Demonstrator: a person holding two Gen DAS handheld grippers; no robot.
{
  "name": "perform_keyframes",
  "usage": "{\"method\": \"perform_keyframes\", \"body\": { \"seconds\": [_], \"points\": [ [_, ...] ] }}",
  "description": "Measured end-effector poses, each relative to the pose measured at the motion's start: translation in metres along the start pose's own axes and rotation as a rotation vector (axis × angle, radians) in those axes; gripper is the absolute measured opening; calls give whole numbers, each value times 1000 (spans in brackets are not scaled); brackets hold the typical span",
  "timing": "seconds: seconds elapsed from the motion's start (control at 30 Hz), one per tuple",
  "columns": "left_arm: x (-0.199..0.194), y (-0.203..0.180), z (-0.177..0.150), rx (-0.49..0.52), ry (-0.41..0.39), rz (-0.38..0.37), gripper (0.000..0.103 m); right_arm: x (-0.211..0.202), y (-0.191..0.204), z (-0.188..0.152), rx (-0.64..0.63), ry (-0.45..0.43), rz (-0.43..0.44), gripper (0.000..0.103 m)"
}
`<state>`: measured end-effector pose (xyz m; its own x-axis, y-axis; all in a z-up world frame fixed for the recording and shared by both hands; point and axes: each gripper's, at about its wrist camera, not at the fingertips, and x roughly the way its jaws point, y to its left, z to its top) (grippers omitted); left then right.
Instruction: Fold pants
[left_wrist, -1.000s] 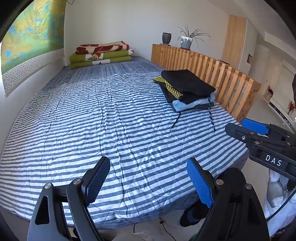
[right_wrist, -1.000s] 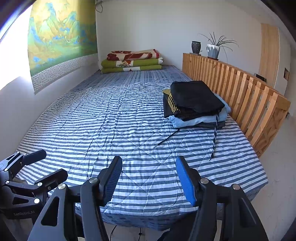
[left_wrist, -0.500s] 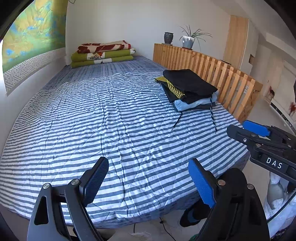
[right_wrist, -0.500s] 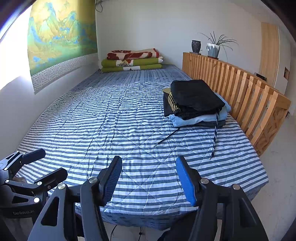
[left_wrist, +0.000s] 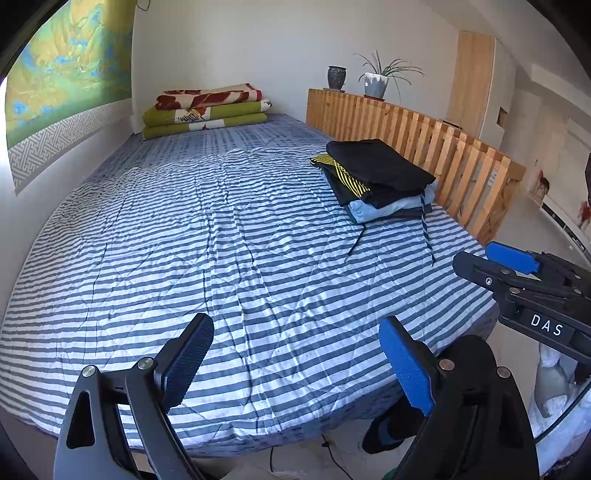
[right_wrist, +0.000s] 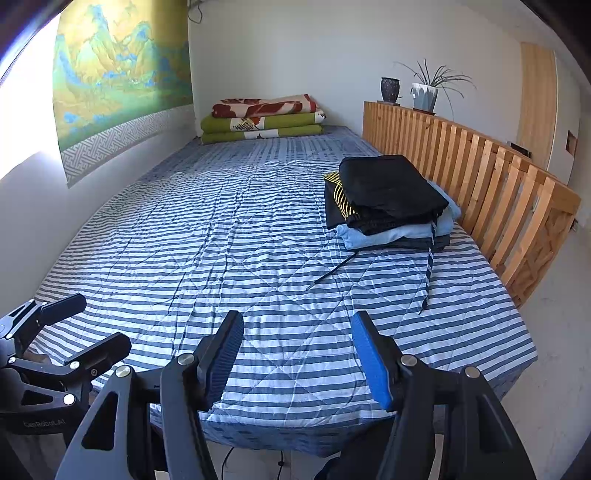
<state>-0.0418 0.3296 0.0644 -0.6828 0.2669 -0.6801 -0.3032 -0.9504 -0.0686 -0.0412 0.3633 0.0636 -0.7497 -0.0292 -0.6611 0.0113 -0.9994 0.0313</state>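
Observation:
A stack of folded pants lies on the right side of the striped bed, black pair on top, light blue below, with drawstrings trailing toward me. My left gripper hangs open over the bed's near edge, nothing between its fingers. My right gripper is open too, also empty, near the same edge. Each gripper shows in the other's view: the right gripper at the right edge, the left gripper at the lower left.
A wooden slatted rail runs along the bed's right side, with two plant pots on its far end. Folded blankets sit at the bed's head. A wall hanging covers the left wall. A cable lies on the floor.
Both views have shifted only slightly; the left gripper has drifted a little. The jaws stay open and the stack has not moved.

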Motion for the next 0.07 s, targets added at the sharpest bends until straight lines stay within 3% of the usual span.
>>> {"method": "perform_keyframes", "body": {
  "seconds": [0.07],
  "points": [
    [1,0,0,1,1,5,93,1,0,0,0,2,1,57]
  ]
}}
